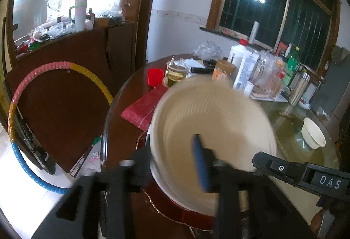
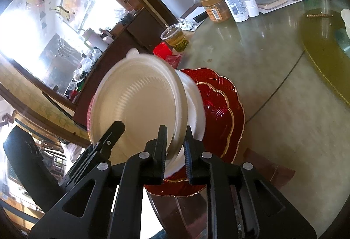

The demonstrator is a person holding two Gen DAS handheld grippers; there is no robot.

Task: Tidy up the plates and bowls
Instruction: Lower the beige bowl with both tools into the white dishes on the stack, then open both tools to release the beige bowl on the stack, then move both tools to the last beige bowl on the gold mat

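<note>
1. Your right gripper (image 2: 175,149) had its jaws clamped on the rim of the cream bowl (image 2: 140,105), tilted above the red plates (image 2: 225,112).
2. Your left gripper (image 1: 172,164) pinched the same bowl's (image 1: 218,125) rim, jaws clamped on it too.
3. The plates sat stacked at the counter (image 2: 273,90) edge.
4. A second small bowl (image 1: 313,133) stood well apart on the counter.

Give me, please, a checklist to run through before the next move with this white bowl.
1. Right gripper clamped on top bowl rim: ok.
2. Left gripper clamped on the same rim: cannot tell, blurred.
3. top bowl level: not ok, tilted.
4. Lower bowl seated on red plates: ok.
5. top bowl free of Lower bowl: cannot tell.
6. Tea cup apart from the stack: ok.
</note>
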